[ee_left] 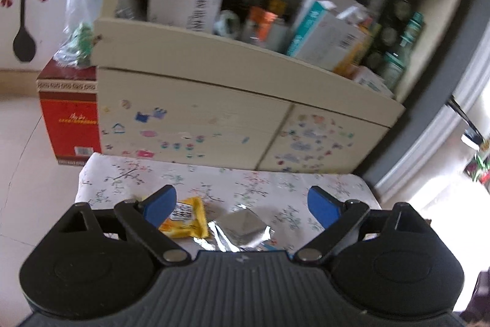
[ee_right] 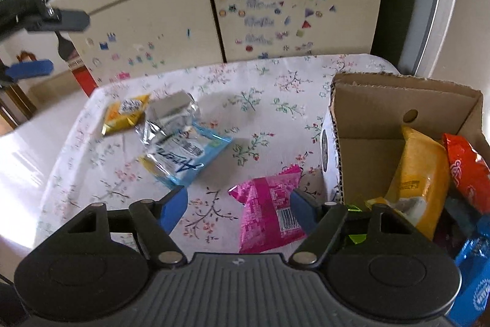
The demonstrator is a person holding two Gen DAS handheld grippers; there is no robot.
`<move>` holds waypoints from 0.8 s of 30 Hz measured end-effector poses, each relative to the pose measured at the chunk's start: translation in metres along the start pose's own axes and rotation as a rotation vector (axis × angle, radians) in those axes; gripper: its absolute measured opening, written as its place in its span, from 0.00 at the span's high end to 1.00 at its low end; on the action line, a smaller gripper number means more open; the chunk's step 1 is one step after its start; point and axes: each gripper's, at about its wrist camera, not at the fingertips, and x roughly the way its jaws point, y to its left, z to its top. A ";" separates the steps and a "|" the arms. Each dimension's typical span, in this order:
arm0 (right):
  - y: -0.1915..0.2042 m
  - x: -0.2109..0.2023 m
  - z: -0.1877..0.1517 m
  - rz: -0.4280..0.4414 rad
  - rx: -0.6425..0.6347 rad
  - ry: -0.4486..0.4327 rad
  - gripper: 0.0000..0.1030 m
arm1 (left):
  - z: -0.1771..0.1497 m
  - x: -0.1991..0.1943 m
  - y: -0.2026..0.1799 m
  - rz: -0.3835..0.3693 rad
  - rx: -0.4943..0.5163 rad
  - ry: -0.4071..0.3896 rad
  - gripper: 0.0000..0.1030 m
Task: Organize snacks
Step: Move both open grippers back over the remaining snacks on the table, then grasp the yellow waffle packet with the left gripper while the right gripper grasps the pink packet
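right claw (ee_right: 239, 209) tilted down over counter (ee_right: 269, 100), jaws parted, gripping nothing | pink snack packet (ee_right: 266, 216) between its fingers, untouched | left claw (ee_left: 242, 206) wide, empty | yellow packet (ee_left: 186, 216) just beyond its left finger

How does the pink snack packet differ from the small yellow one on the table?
The pink snack packet looks larger than the small yellow packet. The pink one lies nearest the cardboard box; the yellow one lies at the far left. Both are sealed and flat on the floral cloth.

Black ribbed gripper (ee_right: 239, 209) body, silver pivot screws, blue fingertips (ee_right: 176, 209).
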 end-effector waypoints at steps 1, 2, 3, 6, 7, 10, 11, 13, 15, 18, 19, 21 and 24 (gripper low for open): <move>0.001 0.004 -0.001 -0.011 -0.005 0.009 0.23 | 0.001 0.003 0.004 0.006 -0.006 0.002 0.10; 0.002 0.007 -0.001 -0.019 -0.006 0.018 0.23 | 0.003 0.006 0.007 0.012 -0.007 0.003 0.10; 0.004 0.010 -0.001 -0.026 -0.009 0.021 0.23 | 0.004 0.009 0.011 0.018 -0.006 0.006 0.10; 0.008 0.016 -0.001 -0.047 -0.035 0.026 0.23 | 0.007 0.019 0.020 0.041 -0.004 0.009 0.10; 0.009 0.018 0.000 -0.052 -0.039 0.028 0.23 | 0.007 0.022 0.023 0.045 -0.002 0.012 0.10; 0.011 0.018 0.000 -0.026 -0.030 0.039 0.23 | 0.007 0.037 0.031 0.056 0.014 0.035 0.10; 0.012 0.018 0.000 -0.008 -0.026 0.045 0.22 | 0.007 0.042 0.033 0.063 0.023 0.043 0.10; 0.013 0.017 0.000 0.022 -0.017 0.057 0.22 | 0.004 0.053 0.039 0.079 0.044 0.056 0.10; 0.012 0.014 0.001 0.068 0.009 0.066 0.22 | 0.000 0.066 0.044 0.097 0.065 0.077 0.10; 0.008 0.009 0.004 0.097 0.054 0.049 0.23 | -0.004 0.082 0.051 0.119 0.081 0.093 0.10; 0.007 0.008 0.005 0.085 0.057 0.038 0.23 | -0.005 0.087 0.053 0.122 0.083 0.095 0.10; 0.005 0.009 0.005 0.046 0.065 0.029 0.23 | -0.007 0.099 0.055 0.142 0.089 0.111 0.10; 0.003 0.017 0.004 0.011 0.079 0.041 0.23 | -0.009 0.116 0.057 0.201 0.092 0.130 0.10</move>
